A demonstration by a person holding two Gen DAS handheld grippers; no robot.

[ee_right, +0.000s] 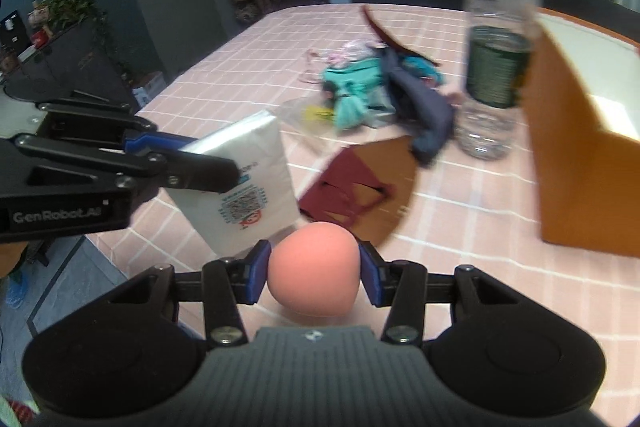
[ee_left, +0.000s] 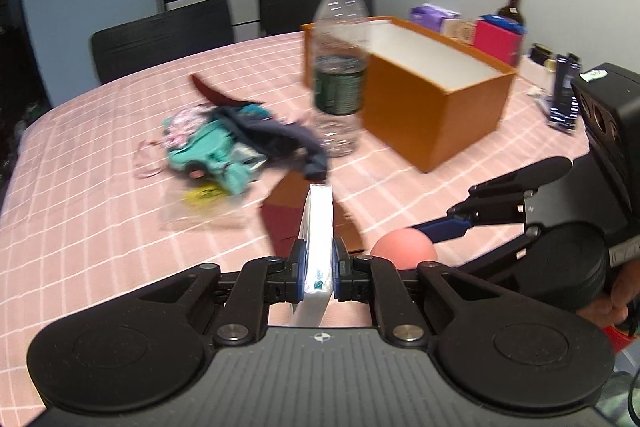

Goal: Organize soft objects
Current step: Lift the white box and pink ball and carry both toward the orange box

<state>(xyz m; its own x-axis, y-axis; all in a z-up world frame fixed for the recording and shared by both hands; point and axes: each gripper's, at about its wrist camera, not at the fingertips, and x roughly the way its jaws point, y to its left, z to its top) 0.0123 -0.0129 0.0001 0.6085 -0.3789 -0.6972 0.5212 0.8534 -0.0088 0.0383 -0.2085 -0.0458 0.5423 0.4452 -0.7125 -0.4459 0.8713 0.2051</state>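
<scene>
Heads up: your left gripper (ee_left: 319, 267) has the tissue pack (ee_left: 318, 243) pinched by its thin edge, low over the table (ee_left: 100, 227), so it could twist out. Your right gripper (ee_right: 314, 277) squeezes the pink ball (ee_right: 312, 273) beside it; the water bottle (ee_right: 498, 39) guards the orange box (ee_right: 580, 187), easy to topple.

My left camera looks low across the table toward the bottle (ee_left: 340, 63), close behind its fingers. My right camera, beside it, faces the same bottle (ee_right: 497, 39) from nearer. Both share the clothes (ee_left: 236, 143) left of it.
</scene>
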